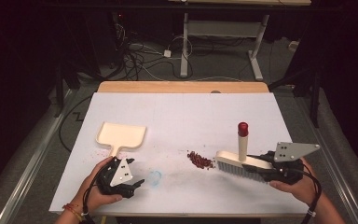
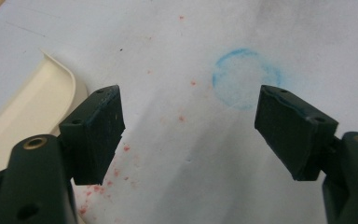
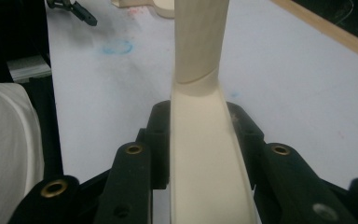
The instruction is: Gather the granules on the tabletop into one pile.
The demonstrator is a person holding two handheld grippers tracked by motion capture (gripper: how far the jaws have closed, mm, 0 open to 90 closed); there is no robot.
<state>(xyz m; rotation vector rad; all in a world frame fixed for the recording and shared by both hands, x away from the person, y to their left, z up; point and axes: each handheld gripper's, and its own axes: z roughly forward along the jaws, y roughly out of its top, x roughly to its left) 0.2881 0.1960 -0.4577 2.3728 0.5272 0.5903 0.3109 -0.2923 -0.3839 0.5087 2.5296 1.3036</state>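
Your right gripper (image 1: 256, 164) is squeezed tight on the brush (image 1: 237, 161), bristles down on the white table (image 1: 182, 116), just right of the little red crumbs (image 1: 200, 160). Your left gripper (image 1: 137, 184) has its jaws apart, holding nothing. The cream dustpan (image 1: 120, 136) lies just beyond it.

A lab: white-covered table (image 1: 177, 112), tangled floor cables (image 1: 140, 60), dark surroundings, adjustable desk frame (image 1: 223, 42).
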